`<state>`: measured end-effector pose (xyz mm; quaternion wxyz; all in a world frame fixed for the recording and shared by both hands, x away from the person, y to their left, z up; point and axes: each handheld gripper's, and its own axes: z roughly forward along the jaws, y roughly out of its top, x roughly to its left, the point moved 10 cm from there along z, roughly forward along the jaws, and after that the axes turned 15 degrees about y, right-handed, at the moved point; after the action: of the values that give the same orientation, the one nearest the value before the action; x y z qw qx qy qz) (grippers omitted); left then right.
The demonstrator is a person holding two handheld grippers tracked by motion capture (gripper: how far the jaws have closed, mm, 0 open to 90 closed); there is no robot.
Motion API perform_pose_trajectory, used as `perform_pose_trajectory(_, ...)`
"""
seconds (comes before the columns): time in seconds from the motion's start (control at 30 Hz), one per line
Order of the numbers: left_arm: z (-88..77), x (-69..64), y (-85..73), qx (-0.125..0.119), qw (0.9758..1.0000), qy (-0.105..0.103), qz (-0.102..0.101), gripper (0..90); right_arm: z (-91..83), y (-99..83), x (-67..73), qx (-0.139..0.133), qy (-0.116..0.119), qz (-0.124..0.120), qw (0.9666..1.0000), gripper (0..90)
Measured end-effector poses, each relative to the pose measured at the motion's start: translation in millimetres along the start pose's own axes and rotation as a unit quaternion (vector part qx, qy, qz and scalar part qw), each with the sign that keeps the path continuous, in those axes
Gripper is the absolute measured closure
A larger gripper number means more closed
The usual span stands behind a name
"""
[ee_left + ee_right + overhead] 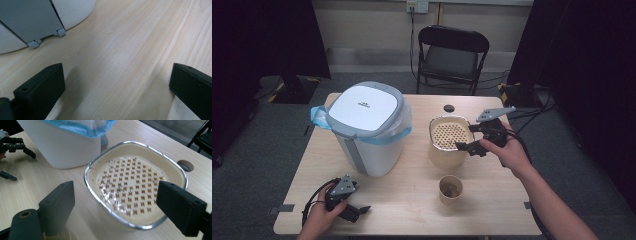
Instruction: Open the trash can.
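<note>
Beside the strainer bin (451, 140), right claw (476, 139) spread, cup (450, 189) contents unclear

Two grippers over a wooden table (412, 210)

Right gripper (473, 138), jaws apart, hovers at the strainer container's (447, 137) three o'clock rim; bin (367, 127) at nine o'clock, cup (450, 189) at six; left gripper (354, 210) rests low.

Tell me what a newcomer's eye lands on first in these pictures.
First comes the white bin with its grey lid and blue liner, standing at the table's left. Next is the cream strainer pot right of it, with the open right gripper poised at its rim. A small paper cup stands in front of the pot, and the left gripper rests open near the front edge.
</note>
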<state>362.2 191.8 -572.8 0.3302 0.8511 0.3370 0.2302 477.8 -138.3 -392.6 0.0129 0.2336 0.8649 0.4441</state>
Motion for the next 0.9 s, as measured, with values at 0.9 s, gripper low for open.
perform_pose_trajectory(0.9,-0.4,0.7,-0.1,0.001,1.0000,0.000,0.004,0.0,53.8,68.9,-10.1,-0.011,0.025,-0.027,0.9993,15.0)
